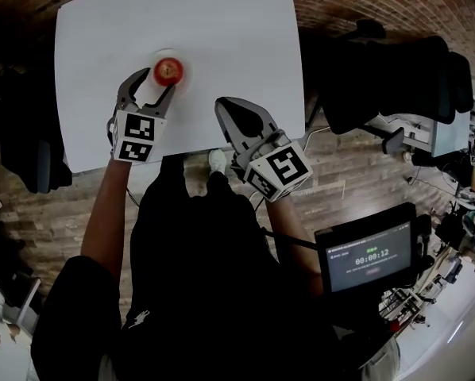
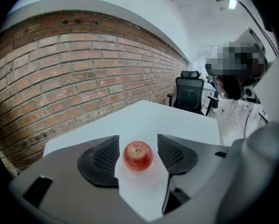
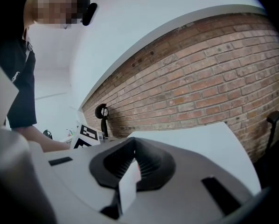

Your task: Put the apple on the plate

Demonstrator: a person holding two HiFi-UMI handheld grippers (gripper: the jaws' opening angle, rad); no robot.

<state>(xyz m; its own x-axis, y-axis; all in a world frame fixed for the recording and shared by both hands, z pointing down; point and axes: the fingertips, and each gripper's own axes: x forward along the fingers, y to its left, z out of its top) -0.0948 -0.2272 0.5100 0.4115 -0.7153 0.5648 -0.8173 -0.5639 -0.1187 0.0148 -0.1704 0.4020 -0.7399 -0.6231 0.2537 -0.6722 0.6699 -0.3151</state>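
Though flanked by both pads (image 2: 107, 155) of the left claw (image 1: 152, 87), touched by neither: red apple (image 2: 138, 156), upright, stem dimple up, with a sliver of gap on each side. Seated about centrally on a pale, glassy plate (image 2: 138, 185). Plate flat on the white tabletop (image 1: 237, 30), near its middle and a little toward the left edge, well apart from every corner.

Left claw standing moderately wide, gripping nothing, tilted down toward the apple from the near-edge side, tips just reaching the plate. Behind it, marker cube (image 1: 134, 140) and a bare forearm.

Right claw (image 1: 226, 106) drawn together at the tips with only a thin slit below them, empty, hanging over the near edge toward the near right corner, well apart from apple and plate; its own marker cube (image 1: 281, 169) past that edge.

Beyond the far edge, brick wall (image 2: 83, 78). Off the right edge, black office chair (image 2: 190, 93) on wood flooring, and nearer the person a small screen (image 1: 368, 256) with a timer.
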